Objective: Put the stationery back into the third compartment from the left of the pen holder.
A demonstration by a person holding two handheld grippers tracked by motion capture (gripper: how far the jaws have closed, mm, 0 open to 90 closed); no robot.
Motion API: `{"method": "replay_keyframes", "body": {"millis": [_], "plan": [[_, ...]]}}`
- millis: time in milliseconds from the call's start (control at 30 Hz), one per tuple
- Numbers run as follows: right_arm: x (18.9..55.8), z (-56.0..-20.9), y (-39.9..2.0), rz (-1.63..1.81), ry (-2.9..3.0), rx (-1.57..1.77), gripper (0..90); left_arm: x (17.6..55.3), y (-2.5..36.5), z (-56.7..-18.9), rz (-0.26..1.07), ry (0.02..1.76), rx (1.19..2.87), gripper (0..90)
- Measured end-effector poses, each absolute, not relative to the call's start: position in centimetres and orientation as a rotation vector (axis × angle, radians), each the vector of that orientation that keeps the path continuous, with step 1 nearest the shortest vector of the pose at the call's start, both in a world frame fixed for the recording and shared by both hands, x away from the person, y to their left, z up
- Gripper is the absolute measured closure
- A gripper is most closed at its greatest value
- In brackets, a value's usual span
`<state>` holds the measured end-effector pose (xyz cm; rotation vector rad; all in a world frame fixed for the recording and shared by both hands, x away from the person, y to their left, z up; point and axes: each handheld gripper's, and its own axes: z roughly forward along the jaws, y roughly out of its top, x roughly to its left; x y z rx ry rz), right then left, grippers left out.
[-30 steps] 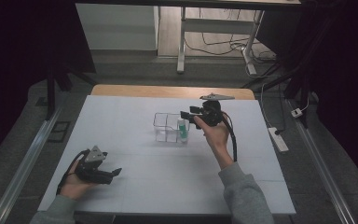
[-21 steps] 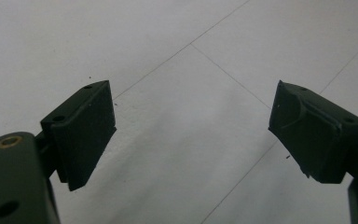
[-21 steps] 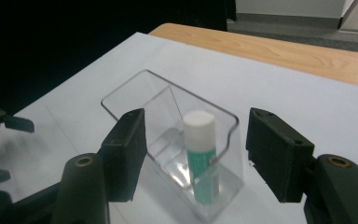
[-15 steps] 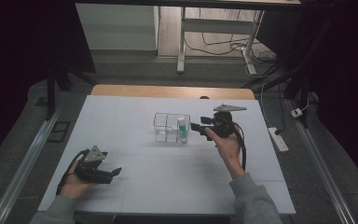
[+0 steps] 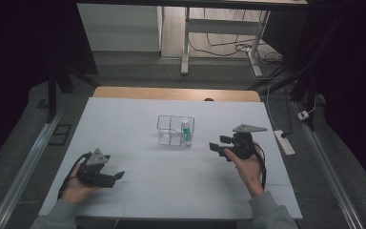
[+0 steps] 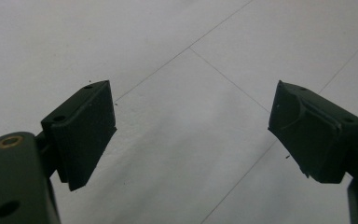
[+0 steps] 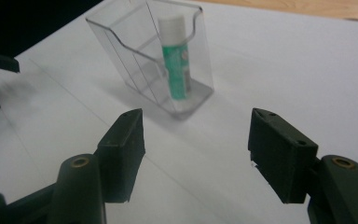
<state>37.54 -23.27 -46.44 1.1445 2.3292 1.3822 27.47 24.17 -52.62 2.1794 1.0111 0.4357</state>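
1. High view, starting at the left: the left gripper (image 5: 119,175) sat low on the white table (image 5: 124,124) near the front edge, pointing right, and its own view showed the jaws spread wide with bare tabletop between them
2. Middle of the table: a clear organizer (image 5: 175,130) stood there with a green-and-white tube (image 5: 186,132) upright in its right compartment, which is how the right gripper view (image 7: 176,58) showed it too
3. Over on the right: the right gripper (image 5: 212,147) was just right of the organizer, level, aimed left at it; its jaws had just been opening, nothing between them
4. My read: the tube looked dropped off already and that hand was clearing out
5. The next move probably needed a clean retreat without clipping the organizer
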Motion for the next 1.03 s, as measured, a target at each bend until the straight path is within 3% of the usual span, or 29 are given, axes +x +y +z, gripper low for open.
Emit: {"method": "replay_keyframes", "body": {"millis": [533,1033], "plan": [[34.5,-49.1,-28.3,1.355,2.296,1.154,36.7,27.4,24.3,-52.5,0.444,1.017,2.169,14.2],[34.2,-49.4,-28.7,1.334,2.309,1.129,37.2,27.4,24.3,-52.5,0.449,1.016,2.171,14.2]]}}
